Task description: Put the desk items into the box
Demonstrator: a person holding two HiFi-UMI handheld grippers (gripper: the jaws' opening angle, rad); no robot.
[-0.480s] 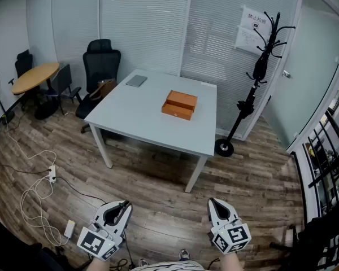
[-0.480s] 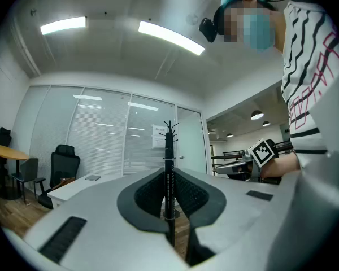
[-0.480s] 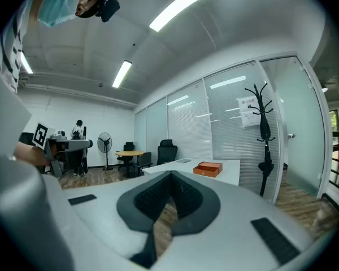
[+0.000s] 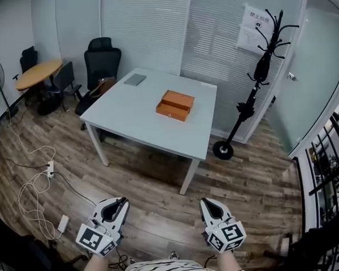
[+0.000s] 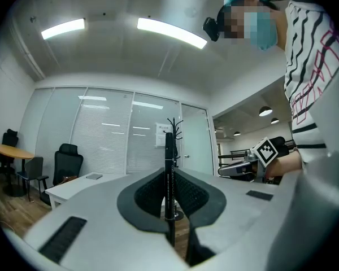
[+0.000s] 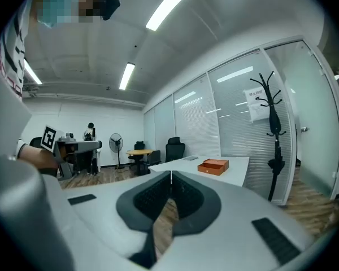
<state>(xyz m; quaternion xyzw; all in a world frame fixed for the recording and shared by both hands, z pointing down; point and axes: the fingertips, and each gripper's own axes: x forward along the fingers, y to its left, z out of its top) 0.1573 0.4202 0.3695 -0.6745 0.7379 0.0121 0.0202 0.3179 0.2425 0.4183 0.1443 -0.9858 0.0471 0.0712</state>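
An open orange box sits near the middle of the white desk, well ahead of both grippers. A flat grey item lies at the desk's far left corner. My left gripper hangs low over the wooden floor, shut on a black pen that stands upright between its jaws. Beside it, my right gripper is shut with nothing in it. In the right gripper view the orange box shows far off, beyond the closed right gripper.
A black coat stand rises right of the desk. A black office chair and a round wooden table are at the back left. Cables and a power strip lie on the floor at left. A railing runs along the right.
The head view has shifted a little, so the desk and both grippers sit slightly further left. Neither gripper has changed its hold.
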